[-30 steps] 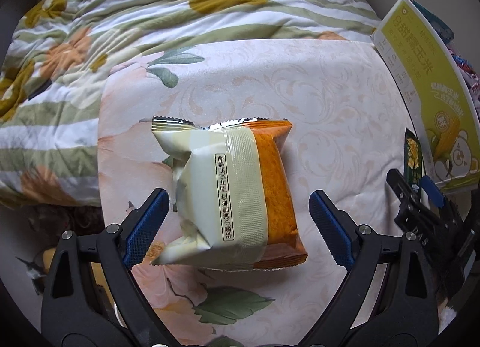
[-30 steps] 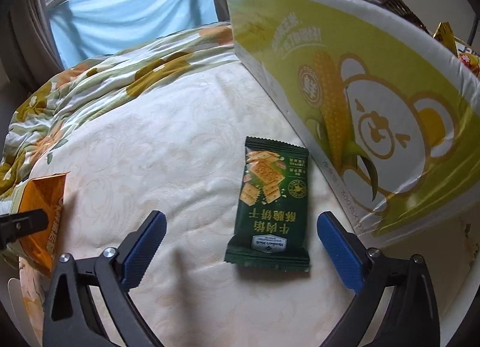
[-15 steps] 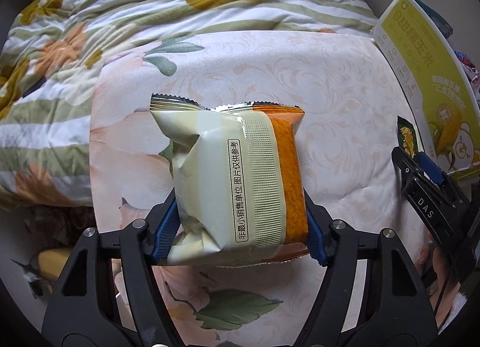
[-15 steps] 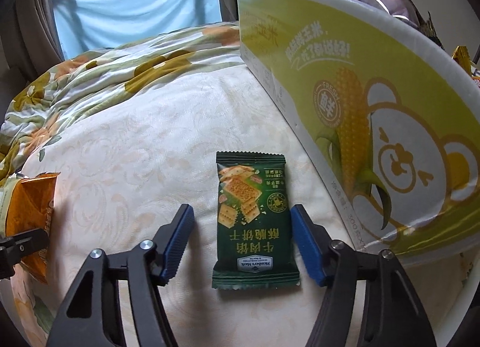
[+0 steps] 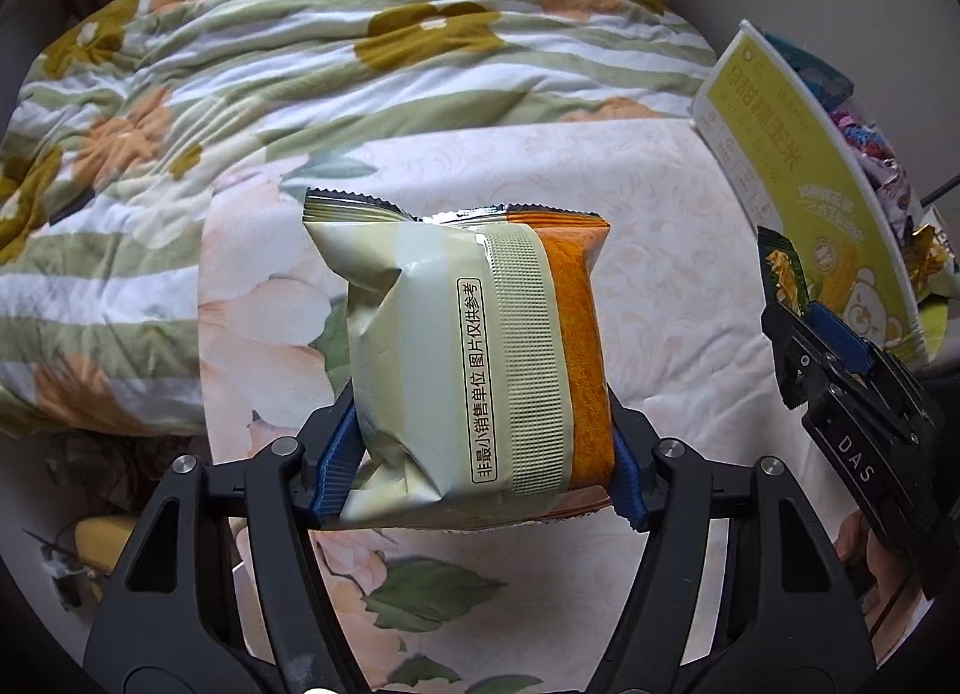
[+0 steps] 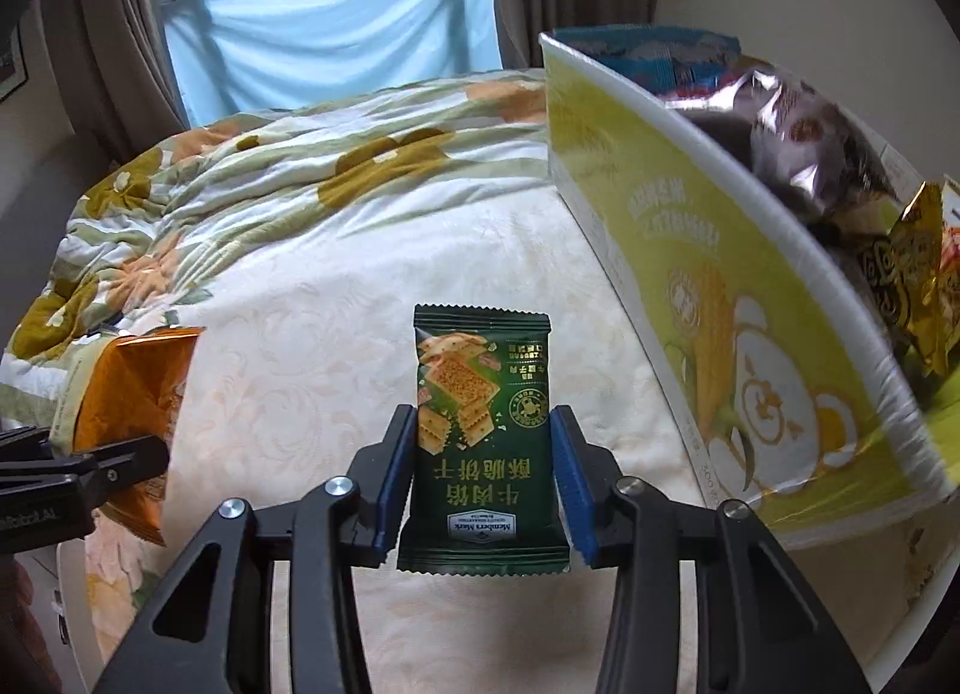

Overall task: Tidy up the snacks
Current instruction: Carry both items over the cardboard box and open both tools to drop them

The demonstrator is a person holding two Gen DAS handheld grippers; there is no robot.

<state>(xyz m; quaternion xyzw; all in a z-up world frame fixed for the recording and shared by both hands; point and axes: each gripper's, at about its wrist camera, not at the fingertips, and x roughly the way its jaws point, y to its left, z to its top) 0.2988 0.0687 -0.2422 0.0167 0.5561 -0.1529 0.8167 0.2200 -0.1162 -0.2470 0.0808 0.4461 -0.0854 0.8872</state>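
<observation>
Cardboard box (image 6: 750, 298): yellow-green, open-topped, on the bed (image 6: 312, 334); already holds several snack bags; lies right and far of both tools.
Right tool (image 6: 483, 484): clenched on the green cracker packet (image 6: 483, 430); pads press its two long edges.
Green cracker packet axis: long axis points away from the tool, toward the far side; box wall stands just to its right.
Left tool (image 5: 480, 469): clenched on the cream-and-orange snack bag (image 5: 468, 358), gripping the near end across its width.
Cream-and-orange snack bag position: long axis runs near to far; appears lifted clear of the bed, judged only.
Nearer arm: right tool lies closer to the box; left tool must cross rightward.
</observation>
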